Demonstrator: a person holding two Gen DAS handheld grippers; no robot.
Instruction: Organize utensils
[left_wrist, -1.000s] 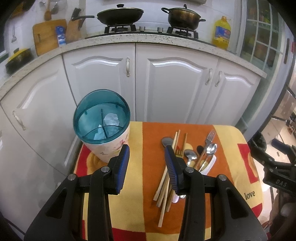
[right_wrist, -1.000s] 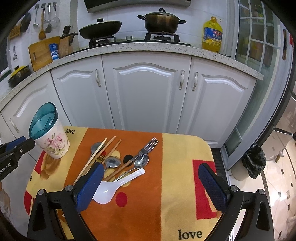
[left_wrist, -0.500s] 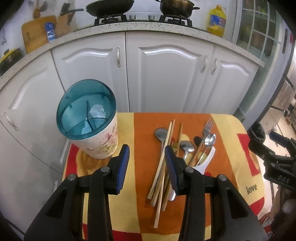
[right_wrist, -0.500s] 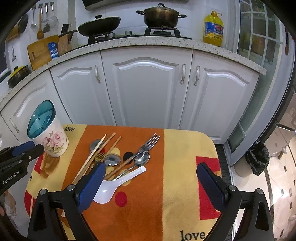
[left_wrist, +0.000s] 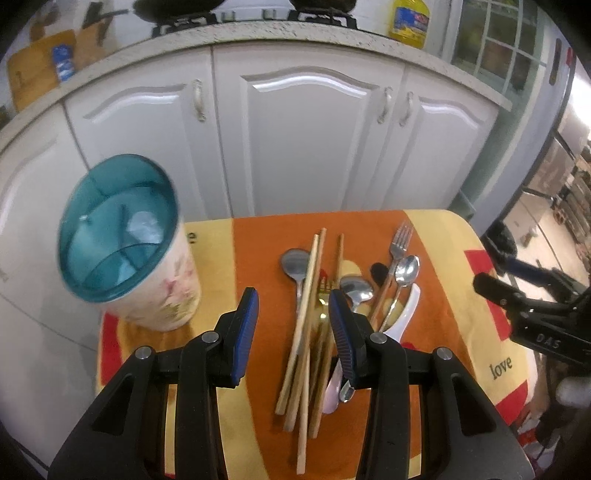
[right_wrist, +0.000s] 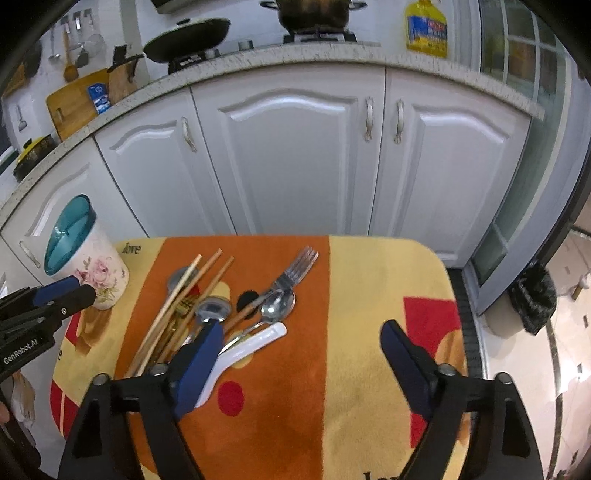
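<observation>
A pile of utensils lies on the orange and yellow cloth (left_wrist: 258, 258): wooden chopsticks (left_wrist: 306, 295), metal spoons (left_wrist: 405, 267), a fork (left_wrist: 400, 240) and a white ceramic spoon (right_wrist: 255, 341). A floral holder with a teal divided top (left_wrist: 118, 229) stands at the left, also in the right wrist view (right_wrist: 79, 254). My left gripper (left_wrist: 291, 325) is open and empty, hovering over the near end of the chopsticks. My right gripper (right_wrist: 301, 354) is wide open and empty, to the right of the pile.
White kitchen cabinets (right_wrist: 295, 155) stand right behind the small table. The cloth's edges (right_wrist: 443, 266) drop off on all sides. A black bin bag (right_wrist: 532, 299) sits on the floor at the right.
Both grippers have moved forward and down toward the utensil pile. The left one has shifted right, from beside the holder to over the chopsticks. Both stay open.
</observation>
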